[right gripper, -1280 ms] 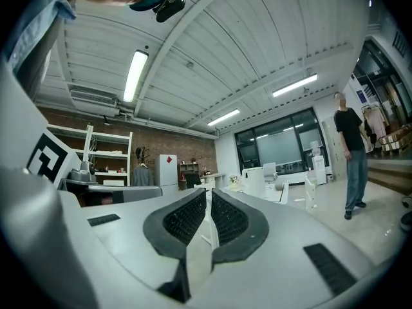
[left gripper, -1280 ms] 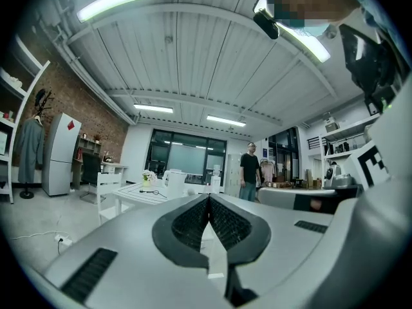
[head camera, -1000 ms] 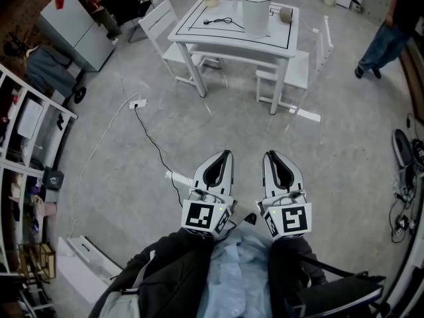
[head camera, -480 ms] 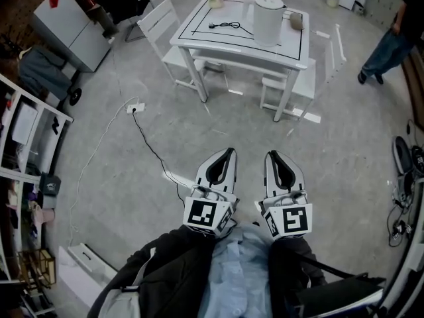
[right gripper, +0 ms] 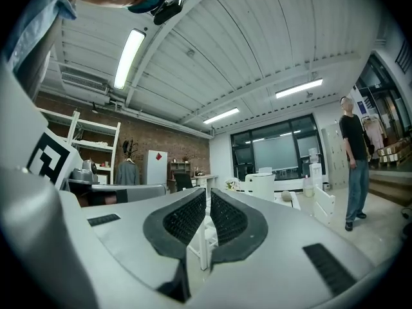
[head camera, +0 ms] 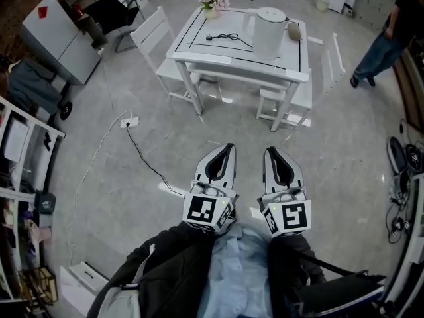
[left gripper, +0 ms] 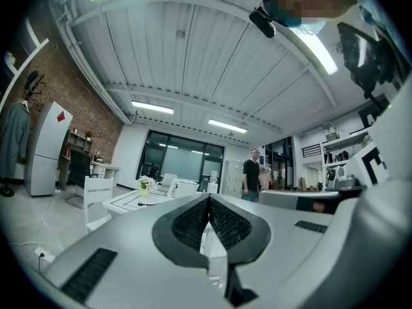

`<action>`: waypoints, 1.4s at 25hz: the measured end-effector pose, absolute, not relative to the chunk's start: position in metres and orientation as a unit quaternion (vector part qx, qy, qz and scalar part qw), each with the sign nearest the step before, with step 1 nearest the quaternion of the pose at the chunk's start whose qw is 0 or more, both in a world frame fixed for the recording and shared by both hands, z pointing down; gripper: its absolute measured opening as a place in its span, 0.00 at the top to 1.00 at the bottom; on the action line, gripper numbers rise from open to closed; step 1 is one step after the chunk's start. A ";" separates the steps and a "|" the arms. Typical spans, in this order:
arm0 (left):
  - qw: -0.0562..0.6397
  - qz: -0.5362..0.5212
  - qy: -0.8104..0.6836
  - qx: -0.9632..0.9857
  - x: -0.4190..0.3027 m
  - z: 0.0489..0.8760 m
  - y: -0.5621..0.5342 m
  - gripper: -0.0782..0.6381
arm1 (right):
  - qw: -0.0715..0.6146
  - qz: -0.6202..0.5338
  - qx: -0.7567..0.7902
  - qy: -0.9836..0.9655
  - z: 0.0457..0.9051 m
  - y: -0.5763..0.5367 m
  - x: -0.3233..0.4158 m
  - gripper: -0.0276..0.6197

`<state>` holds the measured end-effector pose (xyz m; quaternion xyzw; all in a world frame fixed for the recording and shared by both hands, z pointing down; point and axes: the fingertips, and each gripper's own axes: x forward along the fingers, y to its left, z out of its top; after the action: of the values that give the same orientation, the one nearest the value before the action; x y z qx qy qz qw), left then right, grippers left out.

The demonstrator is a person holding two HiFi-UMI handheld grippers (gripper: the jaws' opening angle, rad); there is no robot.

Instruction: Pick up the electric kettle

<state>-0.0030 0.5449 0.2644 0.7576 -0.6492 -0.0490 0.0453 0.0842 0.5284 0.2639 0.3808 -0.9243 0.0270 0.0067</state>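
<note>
The electric kettle (head camera: 268, 32) is white with a lid and stands upright on the right half of a white table (head camera: 199, 48) far ahead of me. It also shows small and distant in the left gripper view (left gripper: 181, 187) and the right gripper view (right gripper: 261, 185). My left gripper (head camera: 228, 148) and right gripper (head camera: 270, 152) are held side by side close to my body, level and pointing toward the table. Both are well short of it. The left gripper (left gripper: 209, 198) and right gripper (right gripper: 208, 195) have their ribbed pads together with nothing between them.
A black cord (head camera: 228, 38), a flower pot (head camera: 212, 2) and a small round object (head camera: 293, 30) lie on the table. White chairs (head camera: 156, 28) (head camera: 308, 85) flank it. A power strip with cable (head camera: 129, 121) crosses the floor on the left. A person (head camera: 381, 35) stands far right. Shelves (head camera: 20, 151) line the left.
Both grippers have travelled forward together over the floor. The table and kettle sit lower and larger in the head view, so they are nearer. The jaws stayed shut.
</note>
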 end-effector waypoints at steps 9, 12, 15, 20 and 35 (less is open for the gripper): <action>0.065 -0.043 -0.642 0.763 -0.022 0.276 0.524 0.88 | 0.022 0.034 0.389 -0.920 0.273 0.508 0.063 0.93; 0.068 -0.041 -0.646 0.759 -0.030 0.279 0.517 0.88 | 0.024 0.033 0.388 -0.921 0.274 0.500 0.056 0.93; 0.074 -0.037 -0.651 0.755 -0.036 0.285 0.504 0.88 | 0.027 0.036 0.384 -0.922 0.278 0.486 0.051 0.93; 0.078 -0.028 -0.656 0.750 -0.042 0.292 0.480 0.88 | 0.029 0.044 0.379 -0.924 0.287 0.459 0.045 0.93; 0.067 -0.017 -0.671 0.738 -0.044 0.282 0.370 0.88 | 0.018 0.044 0.359 -0.932 0.278 0.344 0.041 0.93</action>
<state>-0.0438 0.3702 0.2819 0.7381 -0.6712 -0.0174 0.0665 0.0409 0.3444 0.2778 0.3593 -0.9320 0.0438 0.0179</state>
